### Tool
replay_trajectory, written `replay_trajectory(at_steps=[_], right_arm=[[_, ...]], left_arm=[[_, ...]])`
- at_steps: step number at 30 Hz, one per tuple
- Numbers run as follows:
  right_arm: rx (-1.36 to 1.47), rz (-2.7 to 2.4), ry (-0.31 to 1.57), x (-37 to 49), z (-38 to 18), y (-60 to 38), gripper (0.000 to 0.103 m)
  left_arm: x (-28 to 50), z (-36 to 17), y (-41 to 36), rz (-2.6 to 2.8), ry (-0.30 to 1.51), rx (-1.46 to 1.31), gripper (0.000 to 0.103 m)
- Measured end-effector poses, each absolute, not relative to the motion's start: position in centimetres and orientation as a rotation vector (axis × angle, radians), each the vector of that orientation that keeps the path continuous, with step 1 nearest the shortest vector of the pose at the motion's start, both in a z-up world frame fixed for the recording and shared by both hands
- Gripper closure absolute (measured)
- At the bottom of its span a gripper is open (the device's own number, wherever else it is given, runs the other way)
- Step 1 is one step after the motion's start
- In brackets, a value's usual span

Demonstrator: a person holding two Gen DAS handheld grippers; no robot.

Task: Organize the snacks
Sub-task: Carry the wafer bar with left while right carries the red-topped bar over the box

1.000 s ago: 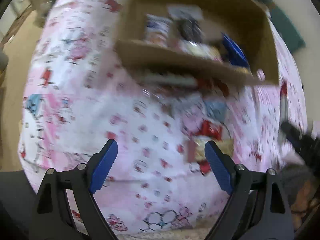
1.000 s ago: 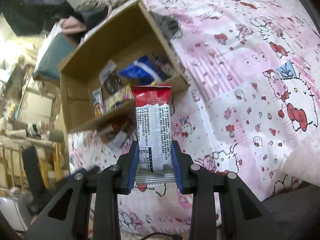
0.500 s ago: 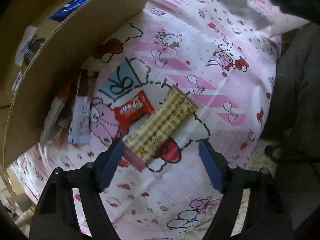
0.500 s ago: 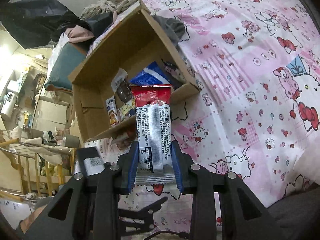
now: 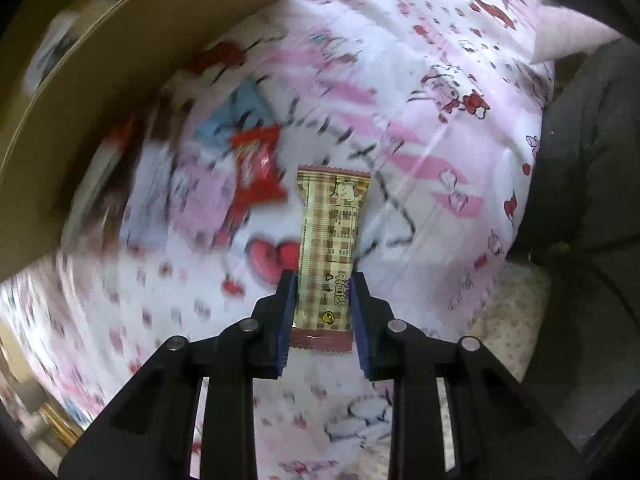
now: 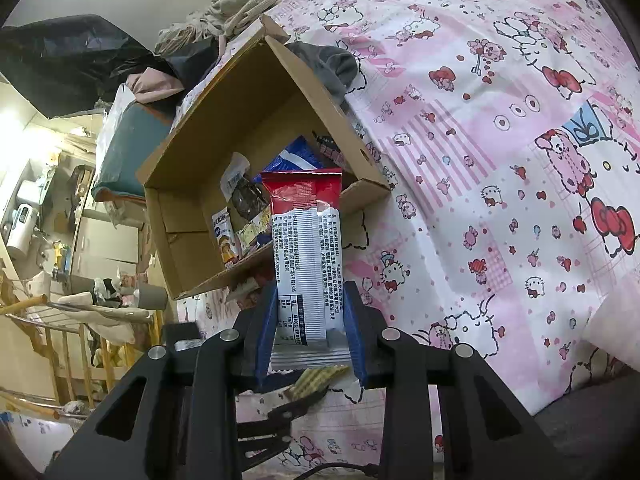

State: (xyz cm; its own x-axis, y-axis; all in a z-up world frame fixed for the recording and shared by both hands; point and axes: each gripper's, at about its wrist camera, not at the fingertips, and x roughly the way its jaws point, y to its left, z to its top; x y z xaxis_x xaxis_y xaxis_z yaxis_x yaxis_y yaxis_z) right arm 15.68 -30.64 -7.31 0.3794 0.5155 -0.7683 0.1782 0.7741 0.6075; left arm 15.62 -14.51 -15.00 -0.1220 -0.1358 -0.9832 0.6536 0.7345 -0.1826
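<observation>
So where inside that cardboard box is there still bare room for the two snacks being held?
In the cardboard box, the bare floor is the far stretch bordered by its back walls. The near corner is crowded: a blue packet, a dark packet and small pouches. The right gripper holds a red and white snack, the left gripper a checked wafer bar.

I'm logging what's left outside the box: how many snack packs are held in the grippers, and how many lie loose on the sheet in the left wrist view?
Held, beige checked wafer pack in left gripper: 1
Held, red-and-white printed snack pack in right gripper: 1
Loose, small red wrapper: 1
Total: 3
</observation>
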Motion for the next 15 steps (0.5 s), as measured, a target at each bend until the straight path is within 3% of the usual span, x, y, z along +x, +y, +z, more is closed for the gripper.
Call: replay_trajectory(at_steps=[10,14,15], right_arm=[[0.67,0.262,1.204,15.6,-7.5,-29.3,0.07],[0.657,0.254,1.225,15.5,-8.0,-29.1,0.07],[0.655,0.251,1.229,15.5,-8.1,-29.1,0.07]], left_arm=[[15.5,-14.8,-5.2,-0.246,1.624,0.031,0.079],[15.2,-15.0,-5.9,-0.226,1.604,0.054,0.074],[15.5,-15.0,-6.5,-0.227,1.587,0.065,0.067]])
